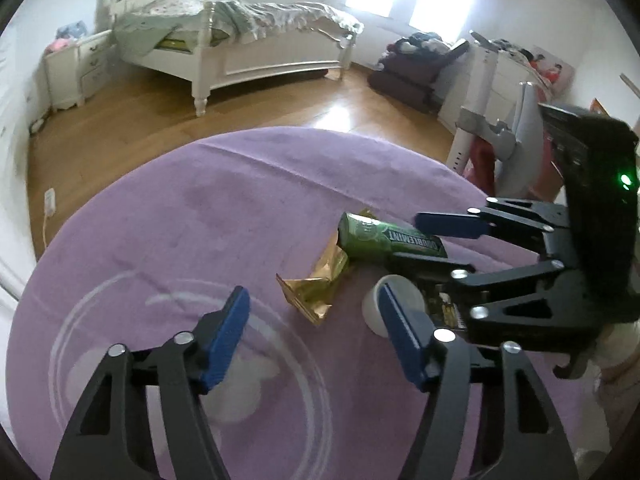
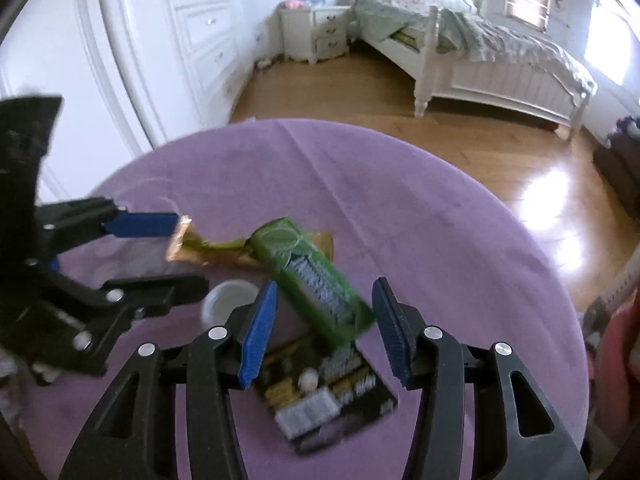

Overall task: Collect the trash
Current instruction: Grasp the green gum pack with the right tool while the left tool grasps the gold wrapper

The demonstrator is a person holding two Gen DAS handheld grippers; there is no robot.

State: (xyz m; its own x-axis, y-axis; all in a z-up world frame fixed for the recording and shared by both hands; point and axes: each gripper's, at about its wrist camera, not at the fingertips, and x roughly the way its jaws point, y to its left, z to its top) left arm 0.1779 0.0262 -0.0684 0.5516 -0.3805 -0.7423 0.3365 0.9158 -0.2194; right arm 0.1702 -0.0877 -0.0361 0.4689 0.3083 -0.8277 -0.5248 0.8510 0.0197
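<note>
Fingers (image 2: 256, 336) of the right gripper (image 2: 324, 336) spread wide, straddling the green gum pack (image 2: 316, 276) without holding it, left gripper (image 1: 312, 336) likewise wide and empty beside it, gold wrapper (image 2: 216, 250) just beyond, all on the purple table (image 2: 400, 208).

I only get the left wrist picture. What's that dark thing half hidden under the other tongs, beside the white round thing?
Observer: In the right wrist view it is a flat black packet with yellow print, lying on the purple cloth.
Operator: Is the green gum pack touching it?
Observer: It looks so. The green pack overlaps the packet's far edge, and its near end sits between the fingers of the open right tongs, which are not closed on it.
</note>
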